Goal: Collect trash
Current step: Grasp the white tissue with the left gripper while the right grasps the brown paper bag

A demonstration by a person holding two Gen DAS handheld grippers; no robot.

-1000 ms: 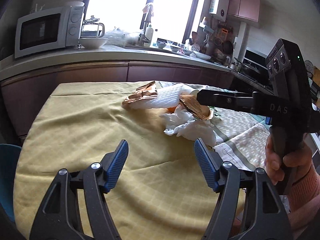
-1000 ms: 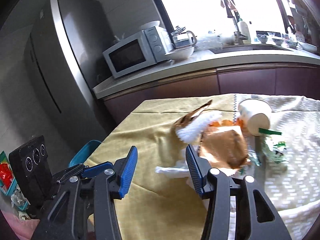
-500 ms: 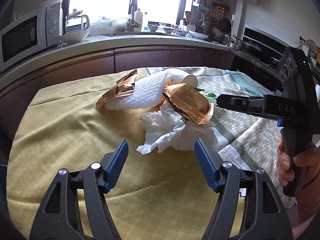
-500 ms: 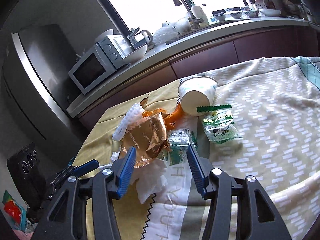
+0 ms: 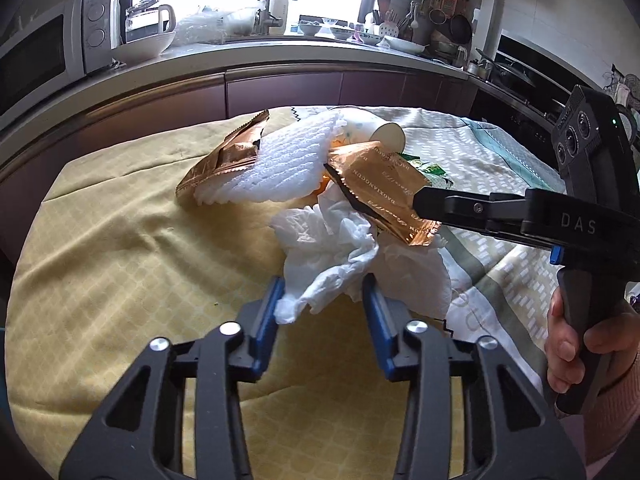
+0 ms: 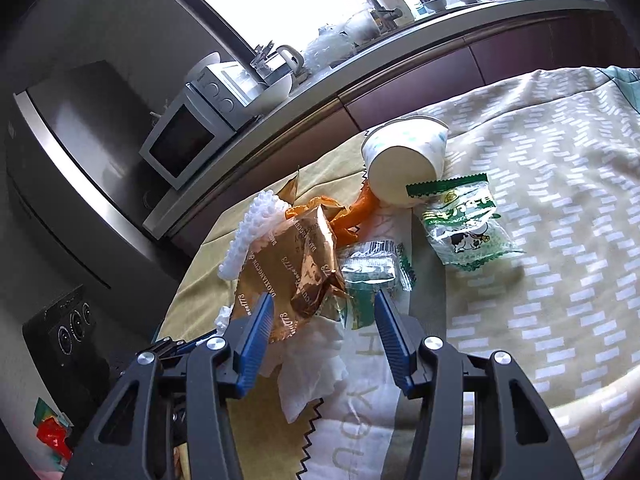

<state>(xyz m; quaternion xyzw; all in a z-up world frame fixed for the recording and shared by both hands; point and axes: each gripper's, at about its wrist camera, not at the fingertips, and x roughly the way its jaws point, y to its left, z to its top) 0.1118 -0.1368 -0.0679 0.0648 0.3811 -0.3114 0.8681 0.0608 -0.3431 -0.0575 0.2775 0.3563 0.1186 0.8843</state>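
Note:
A pile of trash lies on the table. In the left wrist view a crumpled white tissue (image 5: 352,256) sits between the fingers of my left gripper (image 5: 322,300), whose jaws stand open around its near corner. Behind it lie a white foam net (image 5: 288,164), a copper foil wrapper (image 5: 384,188), another copper wrapper (image 5: 224,156) and a tipped paper cup (image 5: 380,130). My right gripper (image 6: 324,316) is open over the copper wrapper (image 6: 296,264) and a clear green wrapper (image 6: 372,268). Orange peel (image 6: 352,216), the cup (image 6: 404,160) and a green cow-print wrapper (image 6: 464,224) lie beyond.
The table is covered by a yellow cloth (image 5: 120,260) and a white-patterned cloth (image 6: 560,240). A kitchen counter (image 5: 280,52) with a microwave (image 5: 48,44) runs behind. A fridge (image 6: 80,140) stands at the left in the right wrist view.
Both grippers have moved forward to the pile. The left gripper's jaws have narrowed around the tissue's corner. The right gripper now hovers over the wrappers.

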